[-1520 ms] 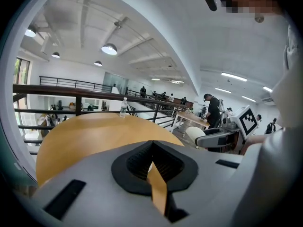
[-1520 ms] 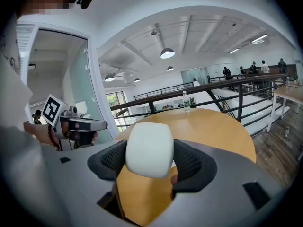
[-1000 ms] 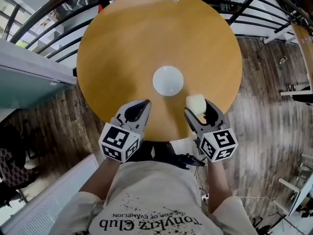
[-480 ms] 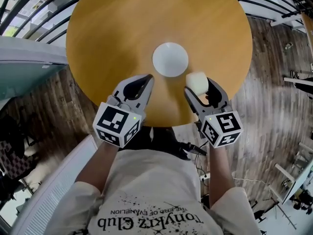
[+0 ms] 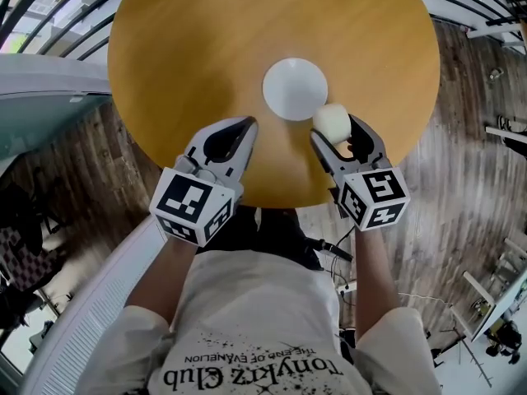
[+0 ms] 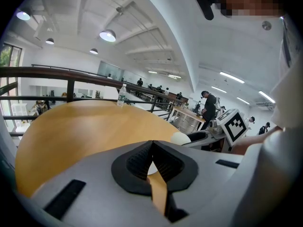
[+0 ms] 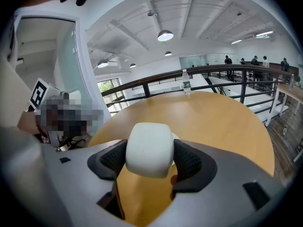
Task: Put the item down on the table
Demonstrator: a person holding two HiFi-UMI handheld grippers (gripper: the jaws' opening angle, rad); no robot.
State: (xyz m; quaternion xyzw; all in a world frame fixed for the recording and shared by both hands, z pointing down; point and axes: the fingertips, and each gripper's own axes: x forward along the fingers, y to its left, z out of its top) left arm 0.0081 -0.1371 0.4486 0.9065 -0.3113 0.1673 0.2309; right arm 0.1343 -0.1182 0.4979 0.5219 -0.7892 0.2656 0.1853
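White item (image 5: pixel 332 122) sits clamped in the right gripper (image 7: pixel 148 161) over the table (image 5: pixel 206 48); left gripper (image 6: pixel 152 144) is closed.

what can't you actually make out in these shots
- Whether the white item touches the table: the right claw hides its underside in the head view, the item itself in the right gripper view.
- Bottle label: too small, both gripper views.
- White dish: almost wholly behind the item in the right gripper view.
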